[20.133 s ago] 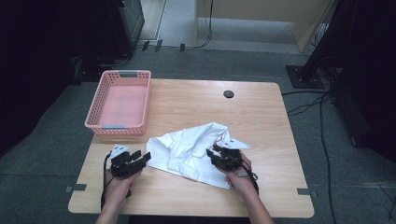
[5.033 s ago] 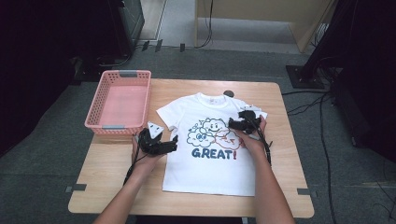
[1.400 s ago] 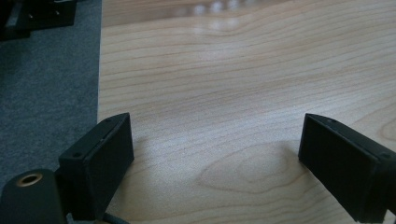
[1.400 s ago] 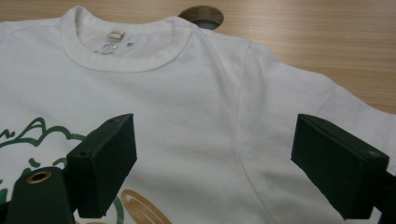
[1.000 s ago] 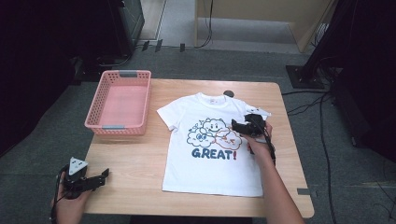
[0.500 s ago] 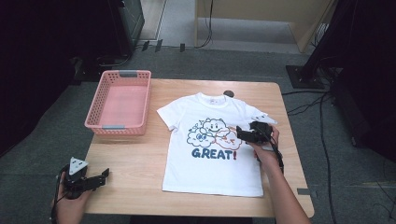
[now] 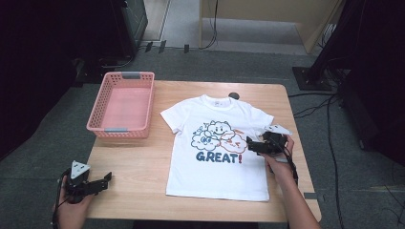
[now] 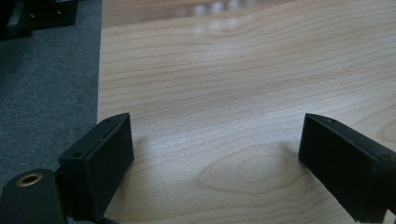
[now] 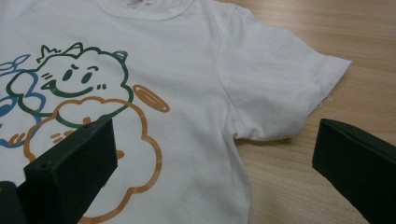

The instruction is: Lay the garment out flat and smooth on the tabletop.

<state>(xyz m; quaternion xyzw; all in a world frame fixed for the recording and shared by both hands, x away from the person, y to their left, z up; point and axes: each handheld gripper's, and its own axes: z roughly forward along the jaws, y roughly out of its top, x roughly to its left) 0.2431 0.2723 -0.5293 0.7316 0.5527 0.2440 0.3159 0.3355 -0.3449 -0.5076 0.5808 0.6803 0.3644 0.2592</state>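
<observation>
A white T-shirt (image 7: pixel 215 143) with a cartoon cloud print and the word GREAT lies spread flat, face up, on the wooden table (image 7: pixel 138 162). My right gripper (image 7: pixel 251 145) hovers over the shirt's right side beside the print, pointing left. Its jaws have just been opening and now stand open, with nothing between them. In the right gripper view (image 9: pixel 212 163) the shirt's sleeve (image 9: pixel 280 88) lies ahead of them. My left gripper (image 7: pixel 106 180) rests open at the table's front left corner. In the left gripper view (image 8: pixel 215 158) bare wood lies under the jaws.
A pink plastic basket (image 7: pixel 122 102) stands at the table's back left. A small dark round fitting (image 7: pixel 234 95) sits near the back edge behind the collar. Dark floor (image 8: pixel 46 84) drops off at the table's left edge. Cables run on the floor at the right.
The shirt, crumpled long ago, lies flat. Over the last second my right gripper slid from the print toward the near edge and its jaws widened. The left hand stayed put.
</observation>
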